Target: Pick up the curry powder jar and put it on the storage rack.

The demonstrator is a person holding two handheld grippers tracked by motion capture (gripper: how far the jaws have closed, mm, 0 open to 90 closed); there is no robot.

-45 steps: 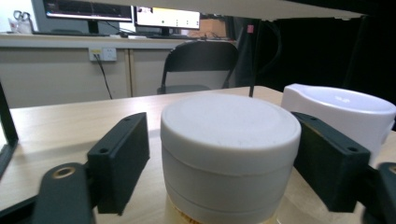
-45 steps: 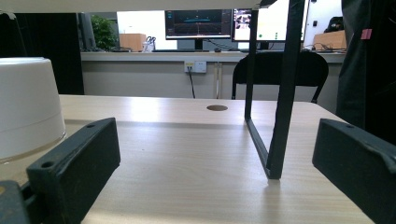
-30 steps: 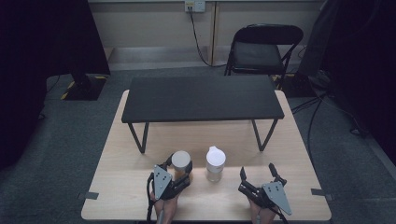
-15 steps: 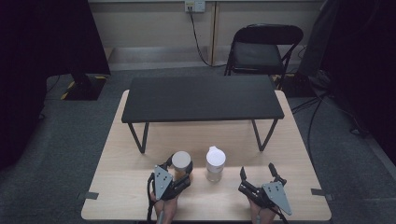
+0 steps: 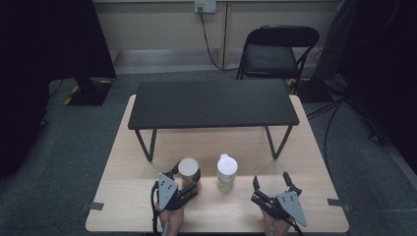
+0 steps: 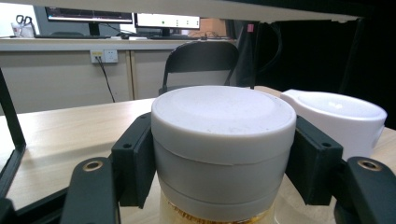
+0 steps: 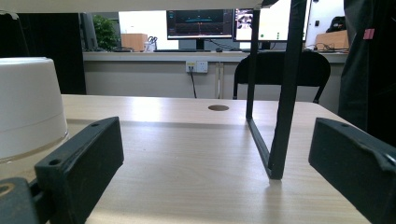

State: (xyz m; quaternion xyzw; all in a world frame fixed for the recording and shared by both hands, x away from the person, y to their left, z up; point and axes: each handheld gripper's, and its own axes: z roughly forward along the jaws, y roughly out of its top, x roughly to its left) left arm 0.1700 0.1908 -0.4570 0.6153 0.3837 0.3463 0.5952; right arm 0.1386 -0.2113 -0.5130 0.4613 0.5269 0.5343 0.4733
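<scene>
Your left gripper [image 5: 188, 176] is pinching the grey-lidded jar [image 5: 189, 169], w/ the black pads pressed on either side of the grey lid [image 6: 223, 122]; yellowish contents show thru the glass just below the lid in the left gripper view. The jar stands upright on the tabletop [image 5: 128, 162], right between the jaws. Just to the right of that gripper, close but apart from the jar, stands the white-capped bottle [image 5: 226, 171], also upright. Your right gripper [image 5: 273, 189] rests low on the tabletop w/ its jaws spread wide, nothing between them; the bottle sits off to its left, approx. level w/ the jaw tips, in the right gripper view [image 7: 29, 105]. Ahead of both grippers stands the black riser shelf [image 5: 211, 104], and one of its legs [image 7: 275, 121] is straight in front of the right gripper.
</scene>
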